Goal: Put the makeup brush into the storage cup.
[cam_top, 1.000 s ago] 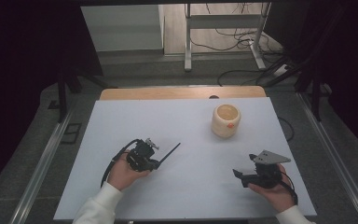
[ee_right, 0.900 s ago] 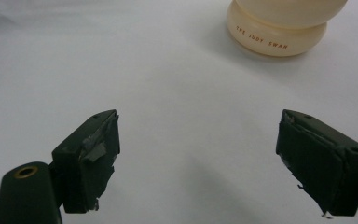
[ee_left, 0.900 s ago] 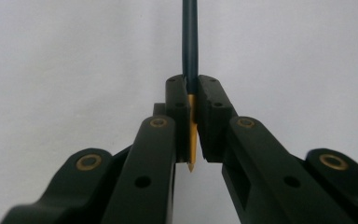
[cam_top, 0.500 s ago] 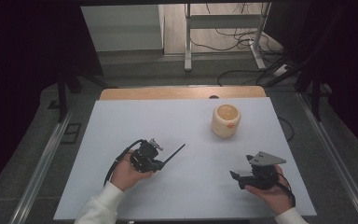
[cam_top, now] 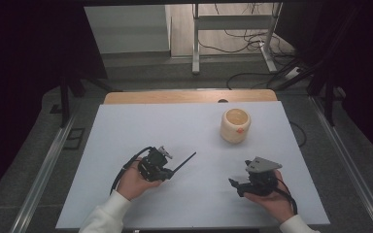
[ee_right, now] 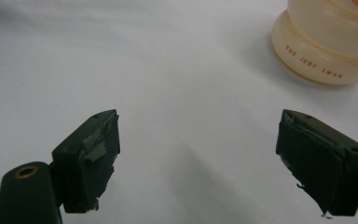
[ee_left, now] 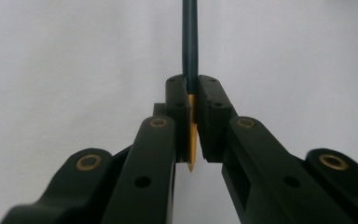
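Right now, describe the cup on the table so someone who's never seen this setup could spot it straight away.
Start from the white table and look to its far right part, beyond the right gripper. There stands a squat cream cup, open at the top, alone on the sheet. It is the only pale round thing there; an orange mark on its side and small orange lettering near its base set it apart.

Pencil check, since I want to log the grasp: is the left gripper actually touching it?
Touching. The left gripper view shows the left gripper with jaws closed on the pencil, its pads pressed against both sides.
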`<move>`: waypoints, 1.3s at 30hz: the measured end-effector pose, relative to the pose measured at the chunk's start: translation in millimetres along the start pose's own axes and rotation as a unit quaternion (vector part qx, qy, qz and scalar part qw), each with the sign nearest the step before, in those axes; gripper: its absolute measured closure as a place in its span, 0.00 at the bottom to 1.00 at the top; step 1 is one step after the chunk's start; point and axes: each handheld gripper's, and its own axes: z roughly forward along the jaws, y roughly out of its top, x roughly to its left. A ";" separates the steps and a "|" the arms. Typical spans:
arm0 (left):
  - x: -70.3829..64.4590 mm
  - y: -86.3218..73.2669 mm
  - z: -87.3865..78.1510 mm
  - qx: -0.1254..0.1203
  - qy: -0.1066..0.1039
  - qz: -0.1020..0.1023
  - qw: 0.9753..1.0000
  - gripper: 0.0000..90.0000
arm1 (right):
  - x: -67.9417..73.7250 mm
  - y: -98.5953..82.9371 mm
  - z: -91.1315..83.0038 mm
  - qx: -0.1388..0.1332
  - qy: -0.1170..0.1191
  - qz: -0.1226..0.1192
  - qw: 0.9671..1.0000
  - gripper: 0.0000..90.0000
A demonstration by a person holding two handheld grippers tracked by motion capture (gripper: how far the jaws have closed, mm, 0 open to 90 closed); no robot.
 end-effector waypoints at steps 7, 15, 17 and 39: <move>-4.7 2.9 2.5 0.002 -0.003 0.006 1.000 0.94 | 8.3 5.4 4.2 -0.004 -0.003 -0.019 1.000 0.16; -6.1 4.0 2.5 0.000 -0.004 0.007 1.000 0.94 | 16.8 14.5 11.2 -0.009 -0.006 -0.041 0.999 0.16; -6.4 4.2 3.1 0.002 -0.006 0.008 1.000 0.94 | 18.5 16.2 13.3 -0.007 -0.006 -0.044 0.999 0.16; -10.3 8.8 7.1 0.008 -0.011 0.019 1.000 0.94 | 30.2 31.6 25.6 -0.003 -0.008 -0.086 0.996 0.16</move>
